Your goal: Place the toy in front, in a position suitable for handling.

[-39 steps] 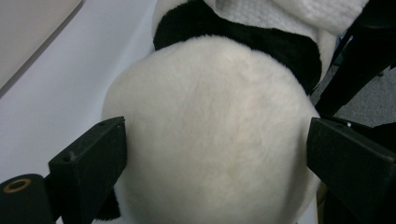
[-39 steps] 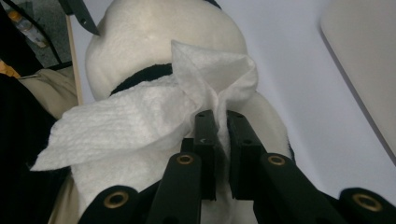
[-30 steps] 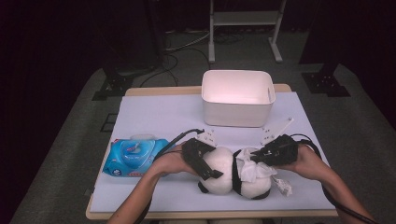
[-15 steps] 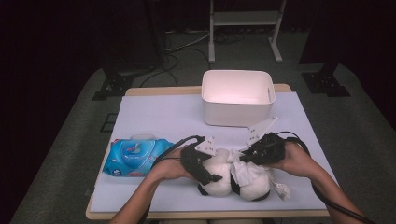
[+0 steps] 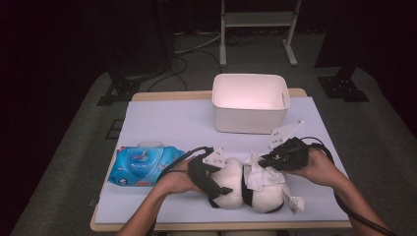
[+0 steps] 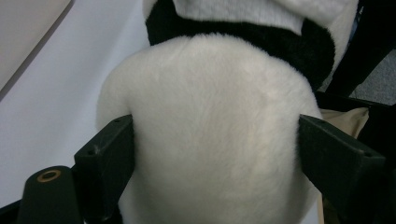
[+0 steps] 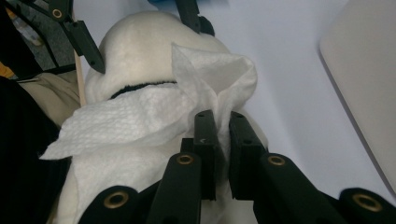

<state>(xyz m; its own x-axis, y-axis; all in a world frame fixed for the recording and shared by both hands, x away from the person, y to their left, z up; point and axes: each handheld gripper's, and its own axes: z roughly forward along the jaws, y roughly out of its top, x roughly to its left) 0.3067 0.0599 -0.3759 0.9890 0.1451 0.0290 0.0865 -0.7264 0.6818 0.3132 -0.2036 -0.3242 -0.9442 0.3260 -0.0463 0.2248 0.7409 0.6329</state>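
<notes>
Since a second ago your right tool point(image 5: 268, 160) has shifted left along the panda point(image 5: 248, 189), dragging the wipe point(image 7: 154, 116) toward its middle. Your right tool pinches the wipe between nearly shut jaws, pressed on the toy. Your left tool point(image 6: 215, 149) stays wide, clamping the panda's white end from both sides. The panda lies on the table point(image 5: 162, 118), directly under both tools.

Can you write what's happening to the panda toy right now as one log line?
left hand-held gripper: clamps plush panda | right hand-held gripper: pinches white wipe on panda | table
</notes>
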